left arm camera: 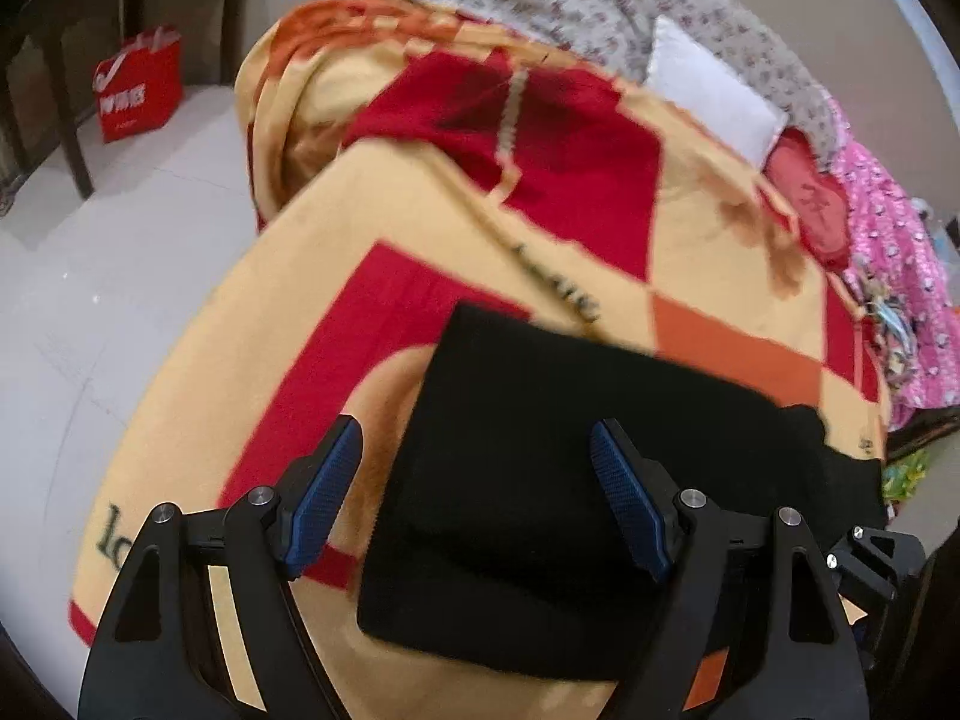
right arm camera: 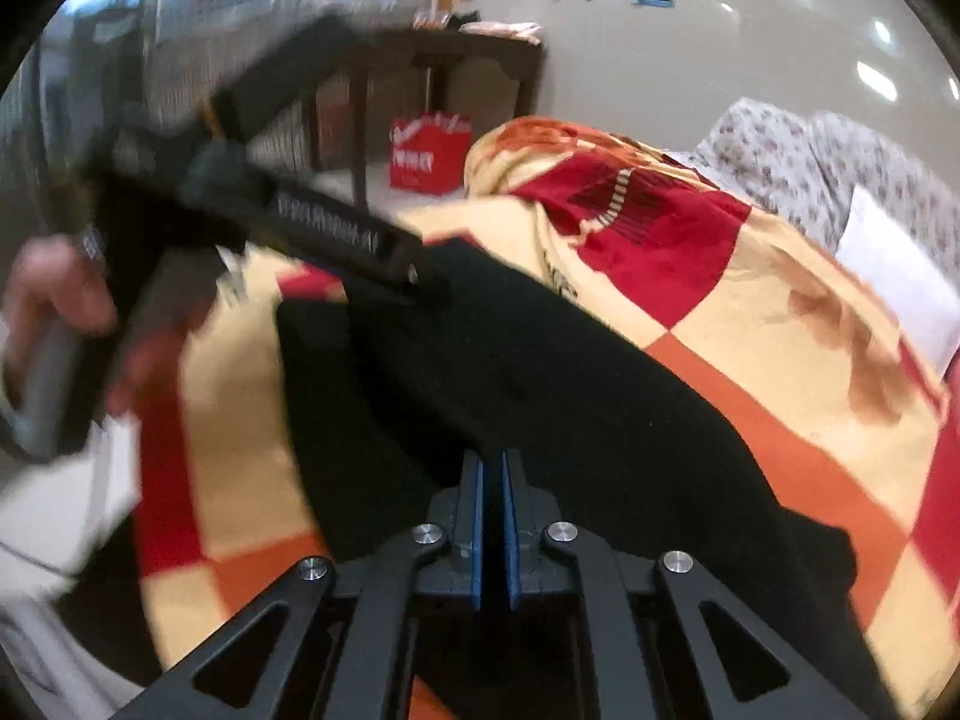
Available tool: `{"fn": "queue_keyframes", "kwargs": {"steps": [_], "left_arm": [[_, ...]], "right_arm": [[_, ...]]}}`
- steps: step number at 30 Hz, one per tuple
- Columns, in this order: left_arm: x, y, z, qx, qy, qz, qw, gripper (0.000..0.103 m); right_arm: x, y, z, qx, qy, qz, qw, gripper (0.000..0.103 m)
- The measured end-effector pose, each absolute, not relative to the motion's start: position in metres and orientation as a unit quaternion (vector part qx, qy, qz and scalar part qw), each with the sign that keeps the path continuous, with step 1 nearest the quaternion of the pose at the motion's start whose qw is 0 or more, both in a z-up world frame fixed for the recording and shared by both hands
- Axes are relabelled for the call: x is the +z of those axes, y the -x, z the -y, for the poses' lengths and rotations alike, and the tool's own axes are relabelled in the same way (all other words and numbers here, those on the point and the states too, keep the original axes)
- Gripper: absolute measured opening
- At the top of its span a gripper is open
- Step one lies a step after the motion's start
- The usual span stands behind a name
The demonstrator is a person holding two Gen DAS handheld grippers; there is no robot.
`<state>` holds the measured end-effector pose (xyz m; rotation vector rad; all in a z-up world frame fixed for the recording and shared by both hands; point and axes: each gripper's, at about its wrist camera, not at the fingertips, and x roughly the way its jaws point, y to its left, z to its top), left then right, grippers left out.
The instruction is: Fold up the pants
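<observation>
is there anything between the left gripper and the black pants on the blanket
Nothing visible. The left hand-held gripper is open directly over the black pants, which lie folded on the checked blanket. The right hand-held gripper sits at the pants' opposite side, not in the way.

soft indoor light, heavy blur at the edges

even, fairly bright indoor light fills both fisheye views. small glare spots dot the glossy floor (left arm camera: 90,276) and the pale wall (right arm camera: 840,30). the black pants (left arm camera: 540,480) read as a near-featureless dark mass. motion blur smears the person's hand (right arm camera: 66,312) in the right wrist view and the blanket (left arm camera: 420,192). straight lines bow toward dark, vignetted corners.
</observation>
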<state>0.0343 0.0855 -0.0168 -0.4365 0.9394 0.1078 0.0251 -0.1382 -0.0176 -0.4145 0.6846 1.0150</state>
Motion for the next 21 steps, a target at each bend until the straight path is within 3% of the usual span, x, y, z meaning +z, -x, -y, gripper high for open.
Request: {"fn": "queue_keyframes", "kwargs": {"steps": [4, 8, 10, 14, 18, 21], "left_arm": [[0.017, -0.007, -0.082, 0.038, 0.195, -0.413, 0.889, 0.079], [0.012, -0.002, -0.076, 0.088, 0.150, -0.414, 0.894, 0.079], [0.003, -0.005, -0.075, 0.109, 0.135, -0.427, 0.888, 0.079], [0.010, 0.002, -0.071, 0.111, 0.131, -0.403, 0.899, 0.079], [0.019, -0.001, -0.054, 0.100, 0.114, -0.383, 0.911, 0.079], [0.009, -0.012, -0.038, 0.087, 0.102, -0.406, 0.904, 0.079]], "right_arm": [[0.005, -0.007, 0.153, 0.493, 0.146, -0.325, 0.794, 0.005], [-0.029, 0.017, 0.142, 0.481, 0.159, -0.342, 0.791, 0.005], [-0.053, 0.011, 0.135, 0.464, 0.150, -0.379, 0.786, 0.009], [-0.020, -0.001, 0.165, 0.498, 0.077, -0.392, 0.770, 0.015], [0.014, -0.038, 0.216, 0.385, 0.058, -0.370, 0.844, 0.028], [0.012, -0.076, 0.239, 0.308, 0.032, -0.381, 0.871, 0.030]]}}
